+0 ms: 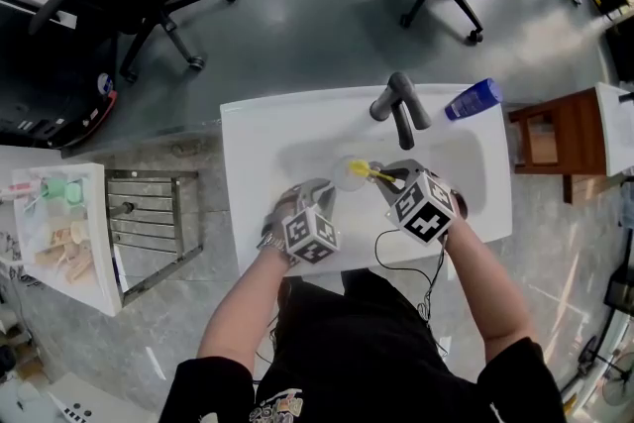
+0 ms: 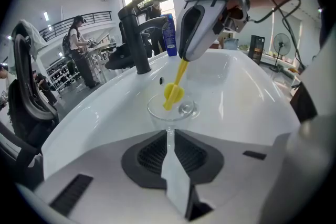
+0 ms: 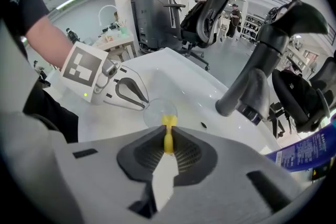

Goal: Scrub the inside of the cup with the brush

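Observation:
A clear cup [image 1: 347, 175] lies tilted over the white sink basin [image 1: 466, 163]. My left gripper [image 1: 325, 195] is shut on the cup's wall, and the thin rim [image 2: 169, 113] runs between its jaws. The yellow brush [image 2: 173, 93] has its head inside the cup. My right gripper [image 1: 388, 175] is shut on the brush handle [image 3: 168, 140]. It comes down from the upper right in the left gripper view, where the right gripper [image 2: 185, 56] points the brush into the cup's mouth. In the right gripper view the cup [image 3: 160, 112] sits just past the jaws, with the left gripper [image 3: 143, 104] on its left side.
A dark faucet [image 1: 400, 104] arches over the basin behind the cup. A blue bottle [image 1: 473, 99] lies at the sink's back right corner. A wooden stool [image 1: 555, 139] stands right of the sink, a metal rack [image 1: 149, 223] and a white shelf [image 1: 59, 233] to its left. Office chairs stand beyond.

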The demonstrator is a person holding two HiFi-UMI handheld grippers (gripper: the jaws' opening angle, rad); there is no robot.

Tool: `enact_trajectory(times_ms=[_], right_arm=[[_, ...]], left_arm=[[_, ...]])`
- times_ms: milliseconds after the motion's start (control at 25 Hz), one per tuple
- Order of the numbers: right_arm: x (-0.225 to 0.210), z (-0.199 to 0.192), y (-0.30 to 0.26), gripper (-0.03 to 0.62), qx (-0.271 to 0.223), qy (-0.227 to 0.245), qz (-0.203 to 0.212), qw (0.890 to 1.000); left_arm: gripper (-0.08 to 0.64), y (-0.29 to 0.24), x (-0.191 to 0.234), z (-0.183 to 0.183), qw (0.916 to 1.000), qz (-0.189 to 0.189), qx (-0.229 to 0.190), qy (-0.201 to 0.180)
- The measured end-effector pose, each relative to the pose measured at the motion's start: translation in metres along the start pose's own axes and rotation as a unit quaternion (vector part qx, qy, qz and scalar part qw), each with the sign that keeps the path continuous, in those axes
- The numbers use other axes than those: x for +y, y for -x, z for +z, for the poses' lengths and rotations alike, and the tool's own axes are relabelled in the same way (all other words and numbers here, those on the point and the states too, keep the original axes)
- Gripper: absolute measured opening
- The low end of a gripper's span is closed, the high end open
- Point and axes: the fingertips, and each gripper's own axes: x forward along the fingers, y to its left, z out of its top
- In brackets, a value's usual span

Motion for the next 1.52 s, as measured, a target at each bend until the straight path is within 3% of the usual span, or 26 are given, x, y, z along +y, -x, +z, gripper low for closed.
enact_trajectory(times_ms=[640,1000,1520], right_arm=[[0.027,-0.004,0.003,0.037,0.024,0.018,0.042,0.999],[0.038,0.007,-0.004,0.037,0.004,-0.004,0.068,0.998],[0.018,0.028,-0.018,0.036,-0.015,-0.016,0.041,0.999]], left_arm=[[0.040,0.001,0.000,0.001,1.0000,0.003,0.006,-0.002],[0.040,0.001,0.000,0.000,0.9999,0.003,0.010,-0.003],[0.040,0.001,-0.001,0.006,0.9997,0.006,0.002,-0.022]])
